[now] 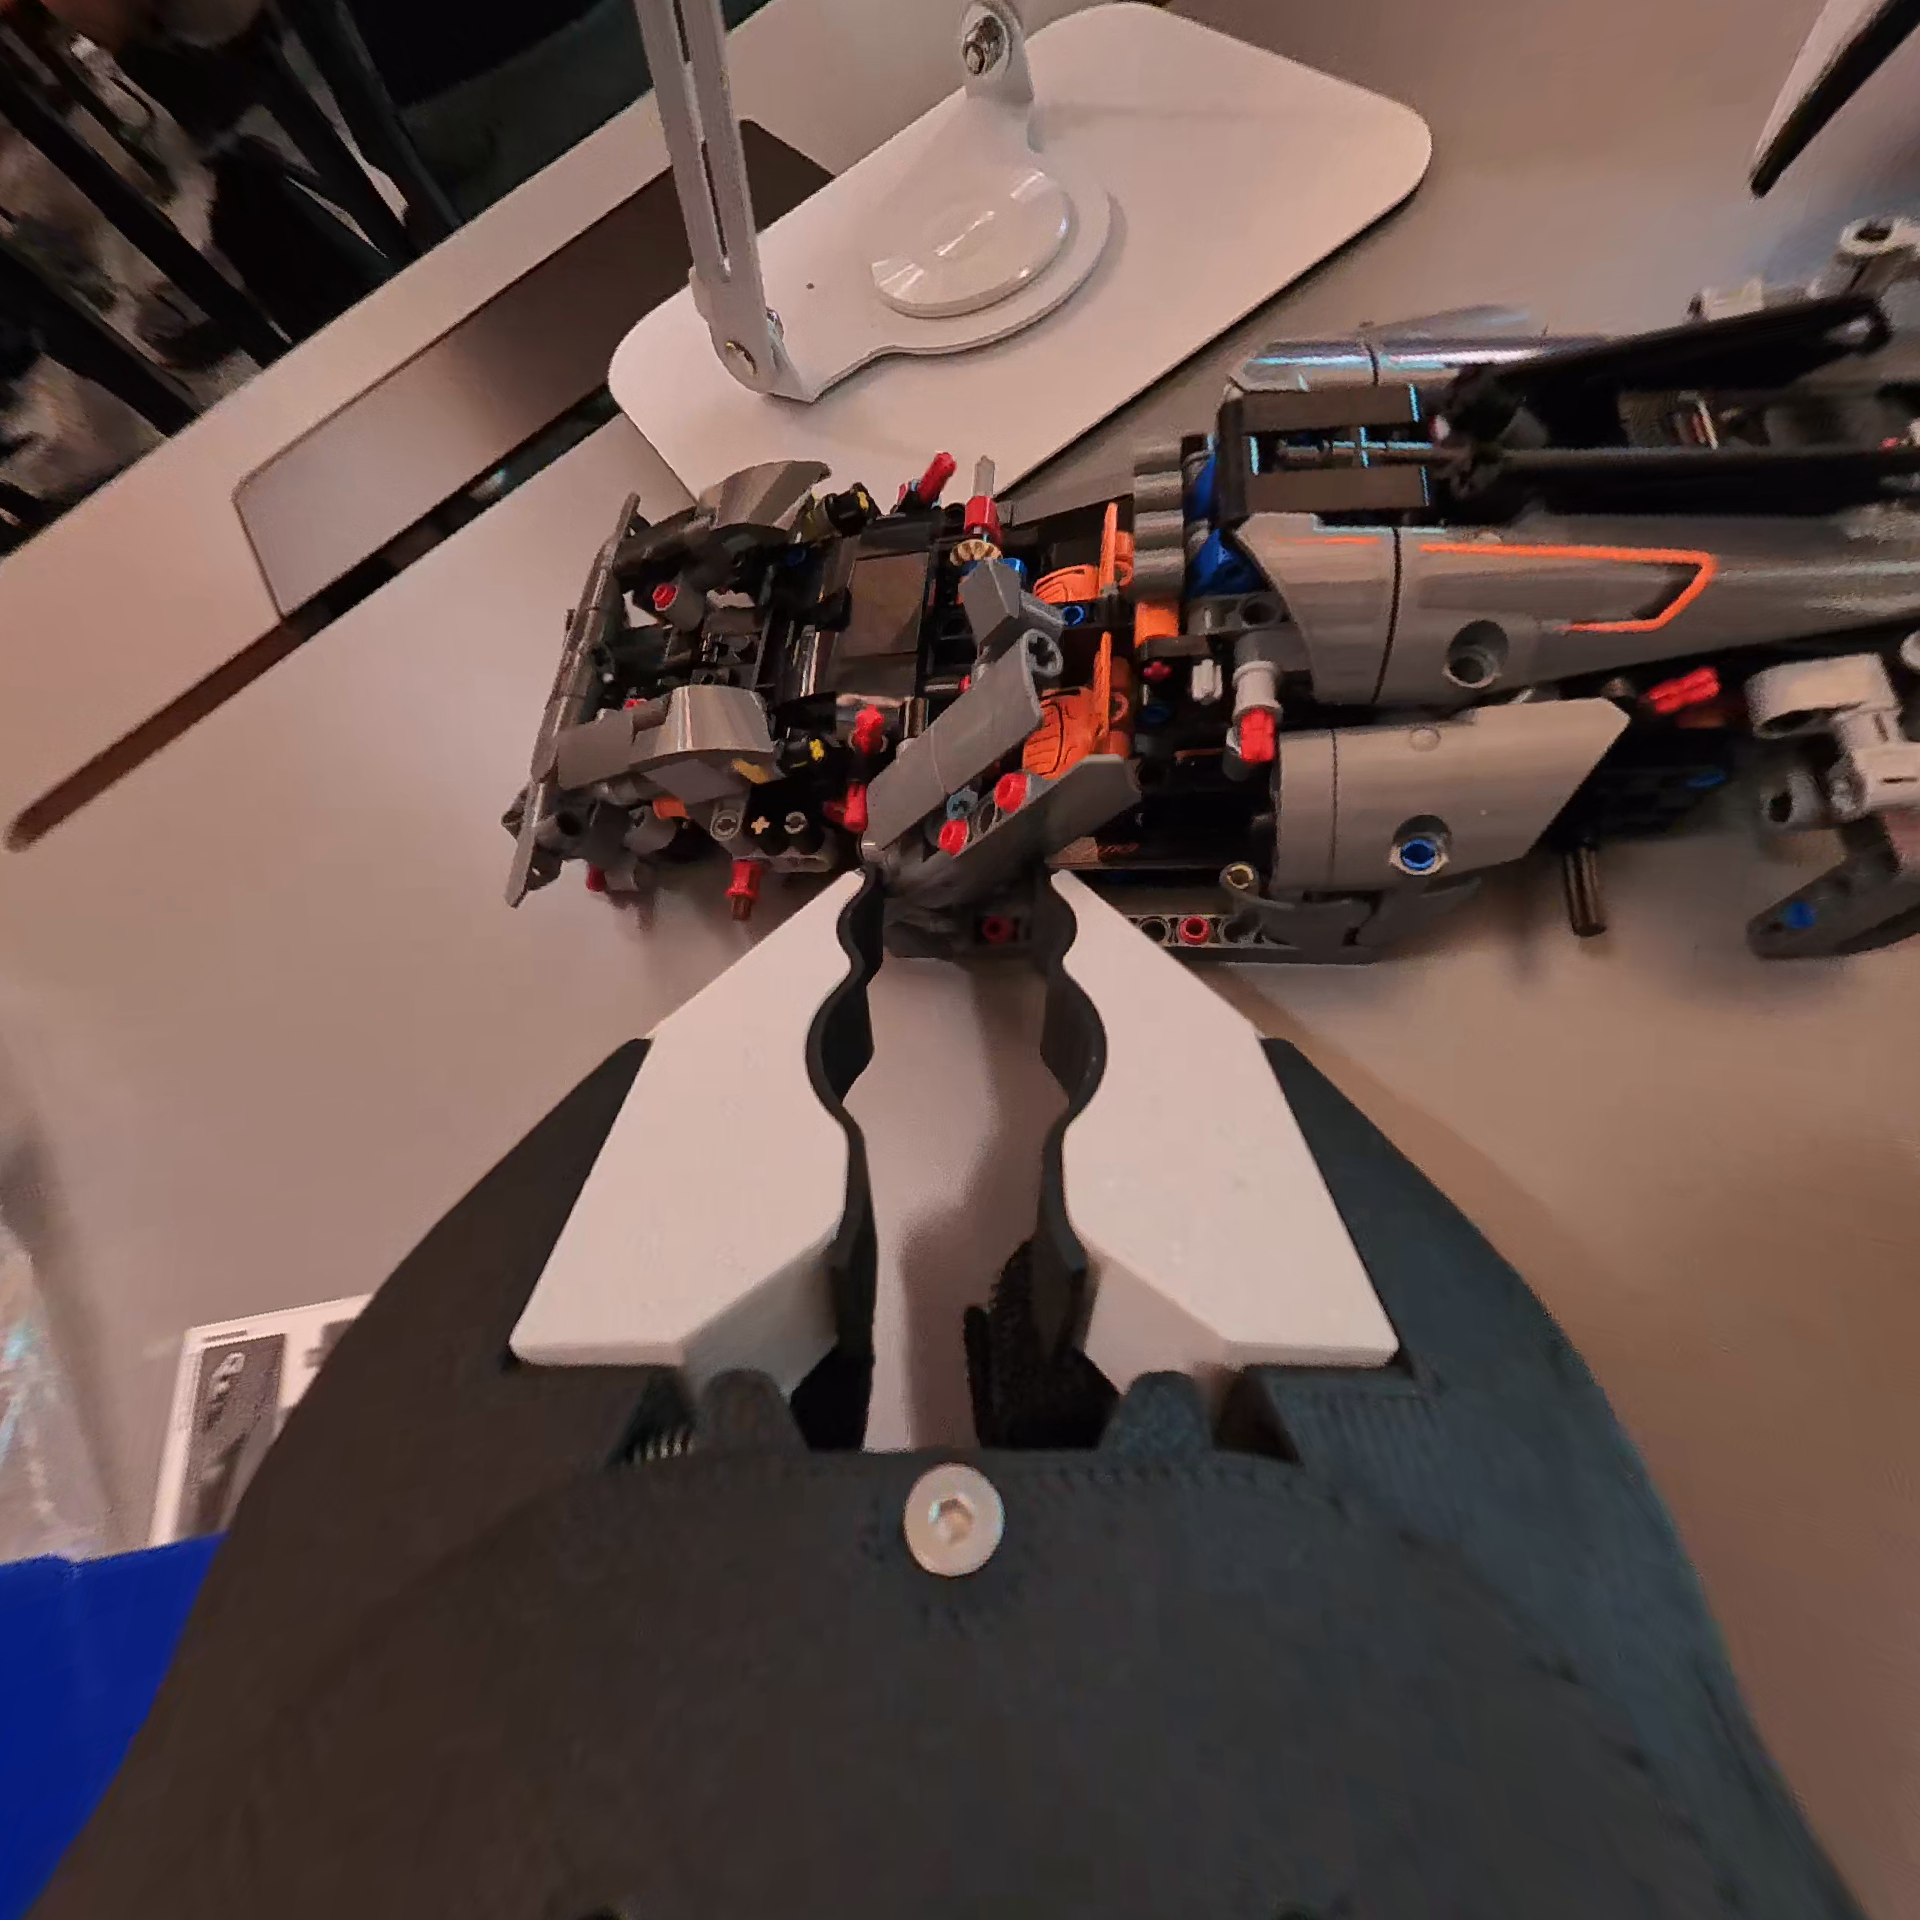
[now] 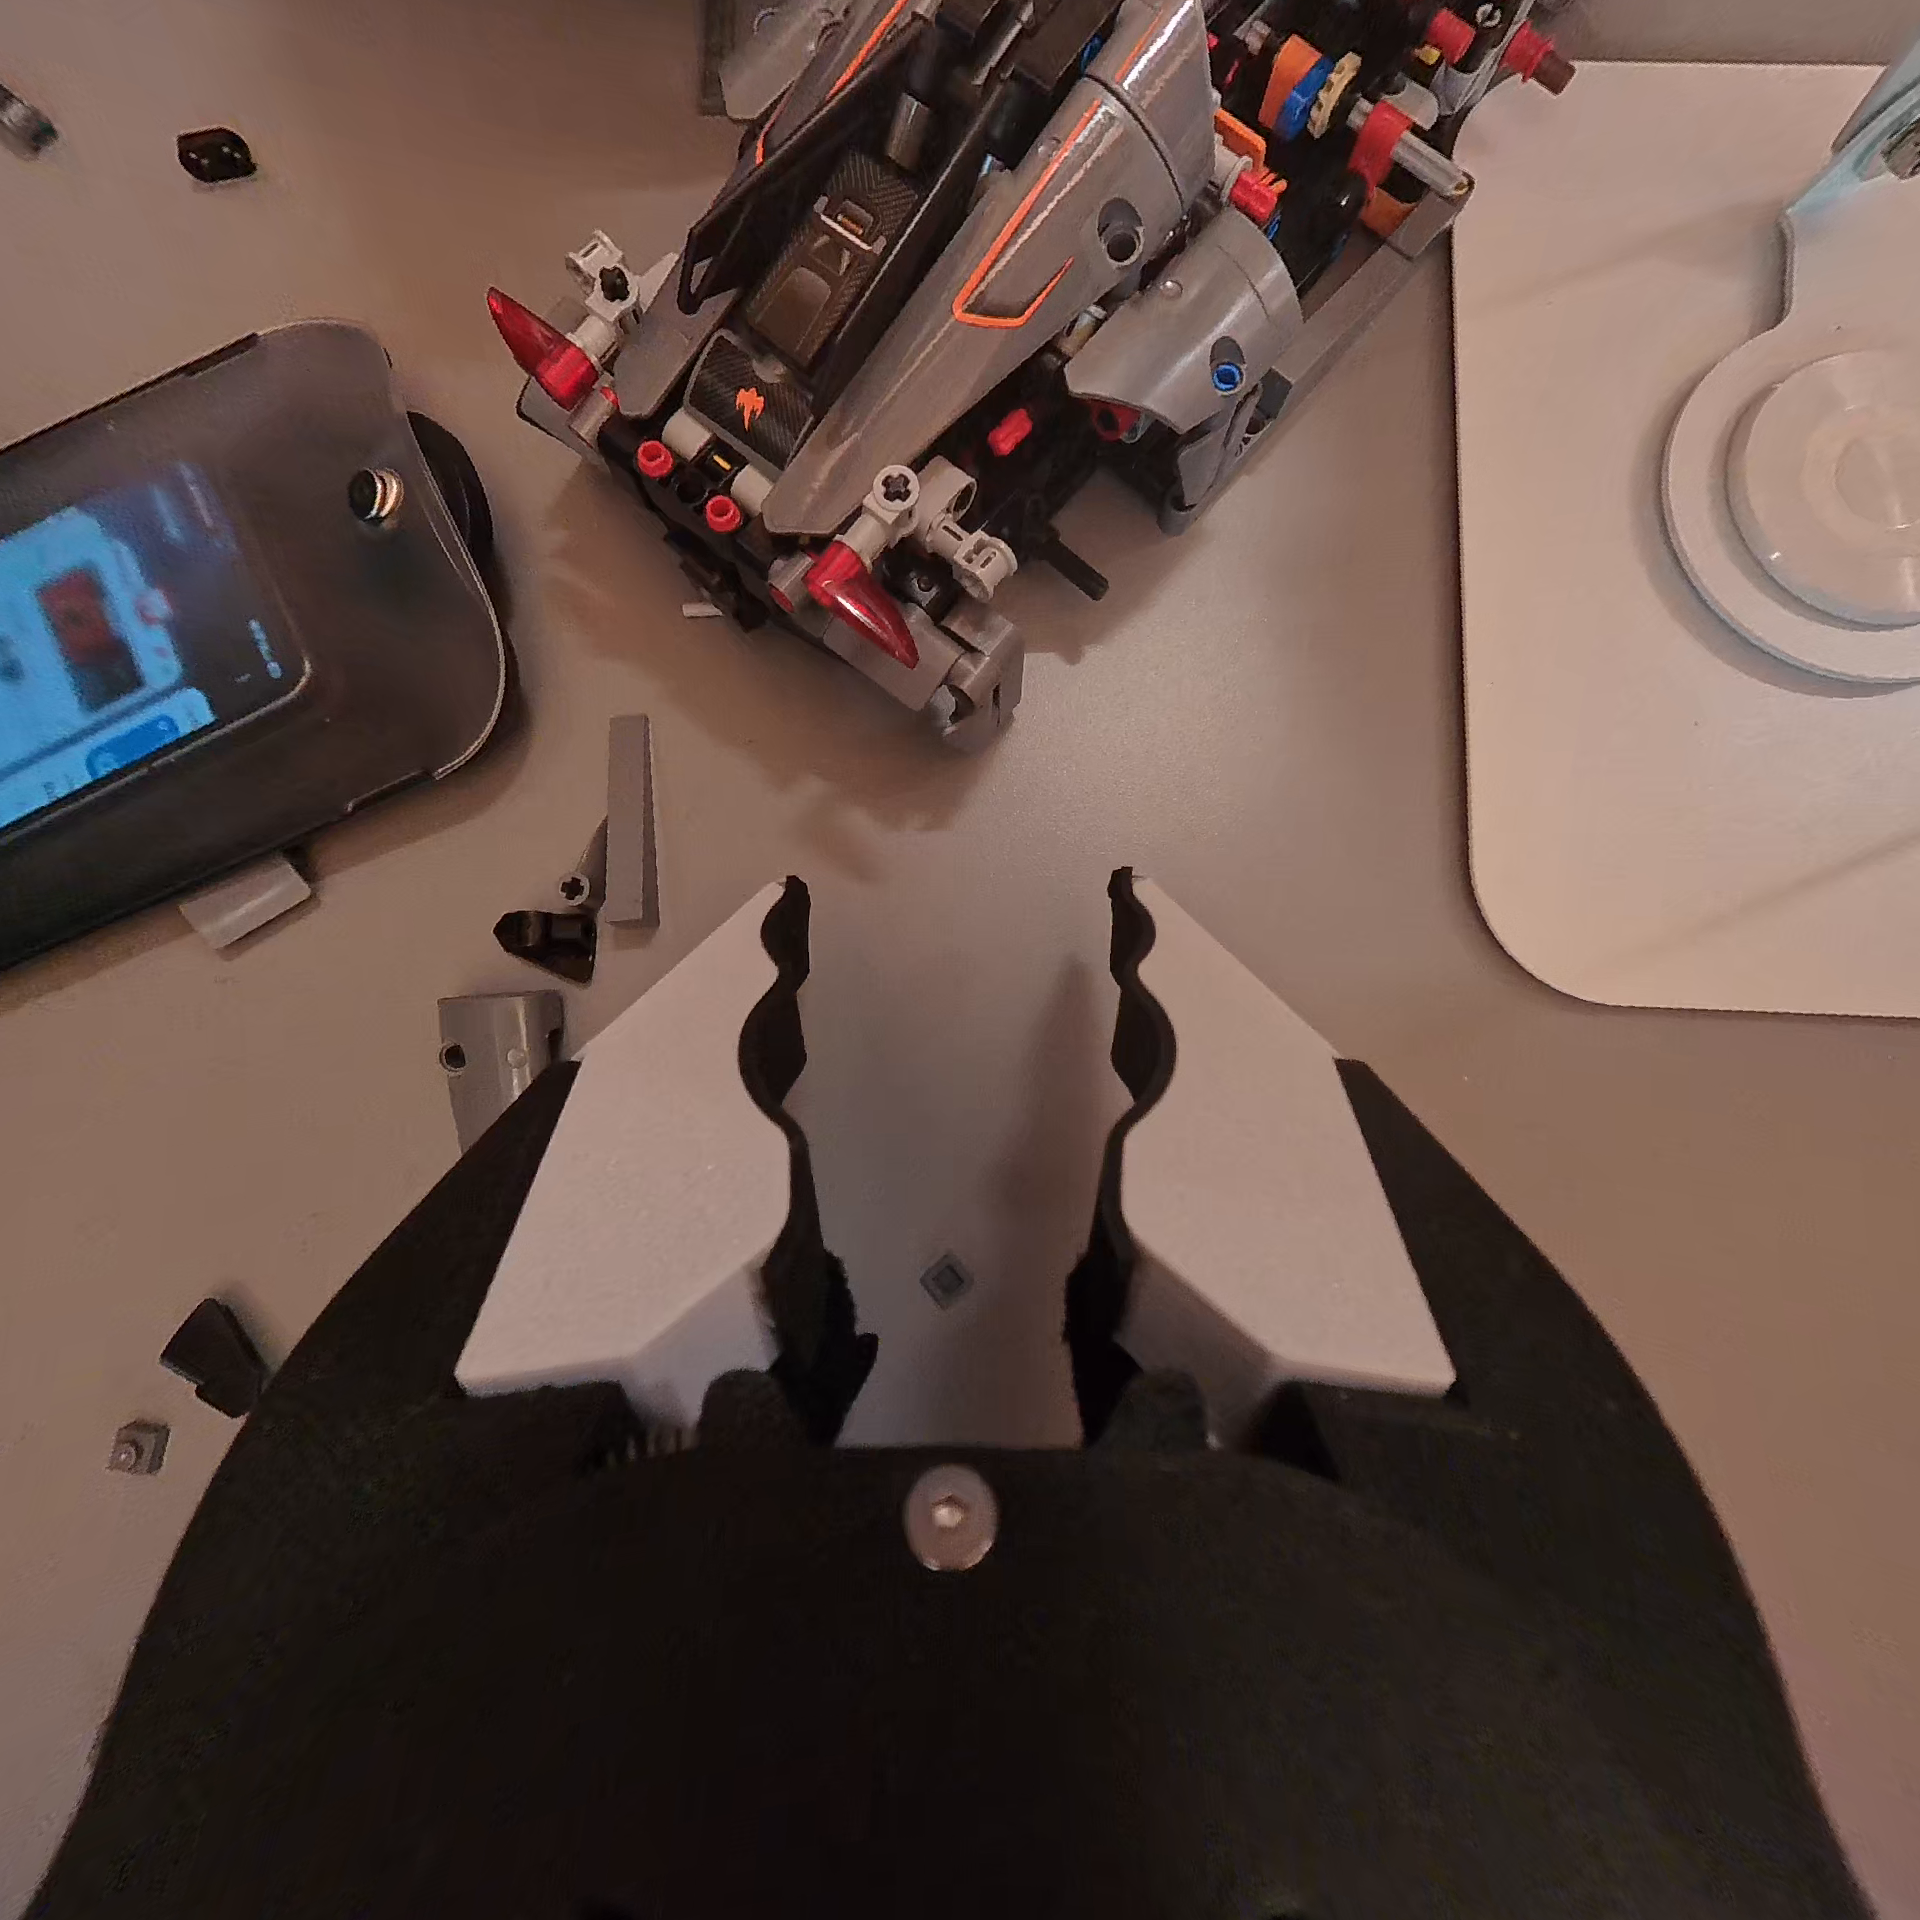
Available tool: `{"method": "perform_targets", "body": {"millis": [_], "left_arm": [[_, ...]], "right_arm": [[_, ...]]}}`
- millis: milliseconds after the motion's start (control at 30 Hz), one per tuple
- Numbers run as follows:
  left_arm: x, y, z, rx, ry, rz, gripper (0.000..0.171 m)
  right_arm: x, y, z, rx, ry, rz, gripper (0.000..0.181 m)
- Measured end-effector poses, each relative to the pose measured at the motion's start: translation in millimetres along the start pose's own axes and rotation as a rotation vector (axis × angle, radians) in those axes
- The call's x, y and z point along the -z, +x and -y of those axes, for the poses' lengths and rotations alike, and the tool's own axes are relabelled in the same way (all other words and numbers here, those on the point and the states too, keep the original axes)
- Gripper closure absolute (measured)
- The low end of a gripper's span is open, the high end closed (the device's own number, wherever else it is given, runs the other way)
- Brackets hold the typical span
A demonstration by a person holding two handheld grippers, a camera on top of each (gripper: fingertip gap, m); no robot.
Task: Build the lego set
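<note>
Grey table (image 2: 1247, 727), left tool (image 1: 961, 904) gripping car (image 1: 1039, 675), right tool (image 2: 956, 894) wide open

No legible text or numbers

Right wrist view: grey-and-black brick car model (image 2: 935, 343) sits on grey counter (image 2: 1247, 935). Black-cased phone (image 2: 208, 644) lies left of it; white flat stand base (image 2: 1683, 520) right. Loose grey wedge plate (image 2: 632, 821) and small black pieces (image 2: 551, 943) lie before phone.
</note>
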State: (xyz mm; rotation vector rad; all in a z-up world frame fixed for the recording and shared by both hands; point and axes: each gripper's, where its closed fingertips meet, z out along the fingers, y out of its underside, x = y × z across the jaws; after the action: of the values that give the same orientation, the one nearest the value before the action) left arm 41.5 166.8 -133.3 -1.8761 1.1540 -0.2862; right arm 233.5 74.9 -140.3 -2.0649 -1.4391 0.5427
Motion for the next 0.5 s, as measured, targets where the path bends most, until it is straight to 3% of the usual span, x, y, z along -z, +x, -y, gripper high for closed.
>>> {"method": "perform_targets", "body": {"millis": [500], "left_arm": [[1.0,-0.8,1.0,0.292,0.053,-0.172,0.144]], "right_arm": [[-0.9,-0.9,-0.5,0.002,-0.005,0.004,0.124]]}}
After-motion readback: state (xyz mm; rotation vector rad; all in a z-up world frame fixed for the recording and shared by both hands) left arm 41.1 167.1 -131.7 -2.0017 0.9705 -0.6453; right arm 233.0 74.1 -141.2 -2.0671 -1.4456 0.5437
